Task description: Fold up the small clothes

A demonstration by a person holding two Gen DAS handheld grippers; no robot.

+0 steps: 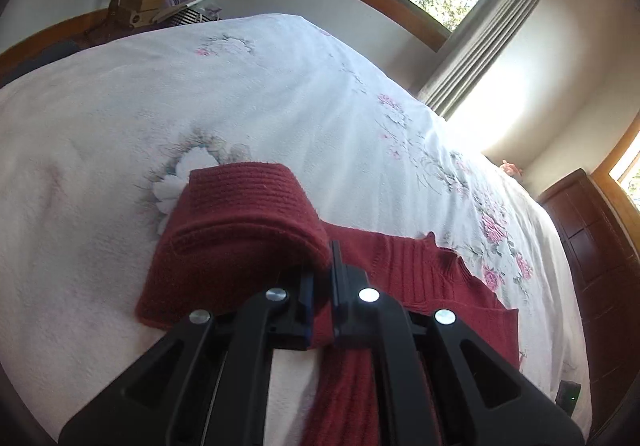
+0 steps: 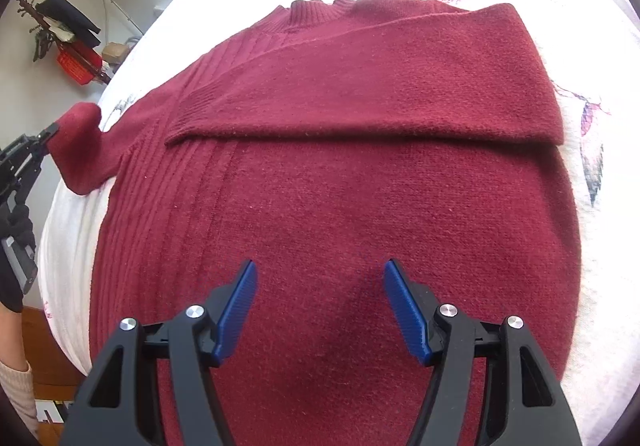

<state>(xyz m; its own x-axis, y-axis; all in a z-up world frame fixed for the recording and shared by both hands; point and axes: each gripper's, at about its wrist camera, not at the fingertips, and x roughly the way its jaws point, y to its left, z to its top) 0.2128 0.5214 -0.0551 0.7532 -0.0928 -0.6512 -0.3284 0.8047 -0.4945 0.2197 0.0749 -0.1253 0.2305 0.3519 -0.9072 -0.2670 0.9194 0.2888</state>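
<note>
1. Two grippers, one dark red sweater point(image 2: 320, 174), spread flat on a bed point(image 1: 120, 126) with a white floral cover. One sleeve point(image 2: 400, 78) is already folded across the chest, cuff end toward the left side of the right wrist view.

2. Left gripper point(image 1: 322, 286) has its jaws pinched together on the other sleeve point(image 1: 240, 230). You can see knit squeezed between the pads and more of it hanging down below. In the right wrist view that sleeve point(image 2: 80, 142) sticks out off the sweater's left edge, lifted a bit, with the left gripper point(image 2: 50, 132) right at its tip.

3. Right gripper point(image 2: 320, 306) is wide open, holding nothing, hovering over the lower middle of the sweater body. Can't tell if the fingertips actually touch the knit.

4. The relation that matters, I'd say: the held sleeve's long axis points outward, away from the body, and the body lies to the right of the left gripper. So the likely next move is carrying that sleeve inward, over the torso, to land on or near the sleeve already folded. Left is obviously the nearer one, it's already got hold.

5. Containers: just a red basket point(image 2: 76, 68) on a rack by the wall. Can't make out what's in it.
</note>
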